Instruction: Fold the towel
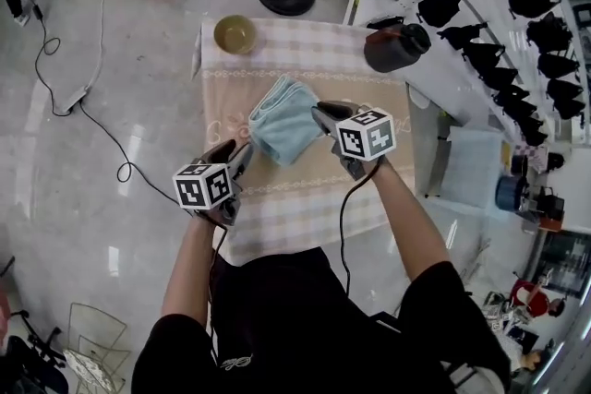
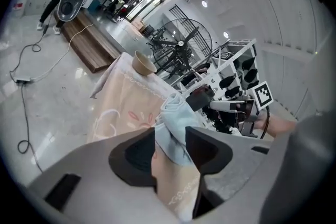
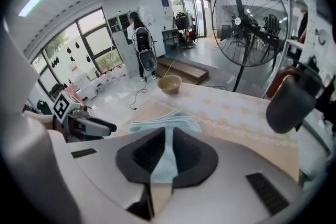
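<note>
Head view, to begin: find the towel (image 1: 284, 130) near the middle of the checked tablecloth (image 1: 305, 198), already doubled into a thick pale-blue bundle and lying askew. Note the left gripper (image 1: 246, 150) just beside its left edge, with jaws well apart and the bundle's edge framed between them, unpinched. Note the right gripper (image 1: 317, 113) at the right edge, with jaws drawn near together around a slim gap filled with blue cloth; no pinch to be seen there either.

Seems late in the folding, perhaps a squaring-up or the set-up for one more fold. To do it well: bring both pairs of tips down onto matching corners, catch every layer rather than the top ply alone, close firmly before lifting, then carry the edge over low and level to avoid dragging the tablecloth. Keep clear of the bowl (image 1: 235, 33) at the far-left corner and the dark jug (image 1: 395, 48) at the far right, both well apart from the towel.
</note>
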Tool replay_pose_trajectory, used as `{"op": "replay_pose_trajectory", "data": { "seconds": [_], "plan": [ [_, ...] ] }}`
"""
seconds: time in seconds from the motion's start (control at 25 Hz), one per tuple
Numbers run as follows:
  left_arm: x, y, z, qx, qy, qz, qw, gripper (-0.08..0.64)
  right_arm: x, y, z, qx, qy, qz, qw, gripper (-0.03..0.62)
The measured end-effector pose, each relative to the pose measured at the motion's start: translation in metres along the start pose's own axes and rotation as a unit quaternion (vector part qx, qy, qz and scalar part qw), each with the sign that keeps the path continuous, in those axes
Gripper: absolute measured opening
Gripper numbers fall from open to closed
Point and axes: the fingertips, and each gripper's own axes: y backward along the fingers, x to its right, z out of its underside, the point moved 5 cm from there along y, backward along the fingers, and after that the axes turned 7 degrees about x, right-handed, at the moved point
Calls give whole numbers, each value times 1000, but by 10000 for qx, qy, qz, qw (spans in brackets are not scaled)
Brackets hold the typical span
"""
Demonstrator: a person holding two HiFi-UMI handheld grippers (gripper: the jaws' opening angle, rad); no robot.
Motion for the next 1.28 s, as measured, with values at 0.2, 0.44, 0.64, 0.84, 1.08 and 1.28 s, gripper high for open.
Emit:
{"op": "replay_pose_trajectory", "data": {
  "seconds": [0.2, 0.44, 0.64, 0.84, 1.08, 1.28],
  "plan": [
    [9, 17, 16, -275, -830, -244, 9959, 3, -42, 8, 41, 71, 162, 276, 9995, 2],
    [32, 34, 40, -417, -1302, -453, 9896, 3, -81, 29, 80, 335, 126, 317, 9989, 2],
    [62, 56, 49, -159, -1681, -688, 9832, 3, -102, 55, 99, 637, 242, 234, 9974, 2],
    [100, 76, 47, 234, -2119, -1017, 9717, 3, -113, 89, 98, 1138, 368, 173, 9927, 2],
    [153, 96, 47, 743, -2484, -1168, 9587, 3, -117, 131, 94, 1680, 530, 148, 9842, 2],
    [193, 111, 34, 1229, -2816, -1240, 9435, 3, -121, 173, 69, 2352, 721, 201, 9691, 2]
  ]
}}
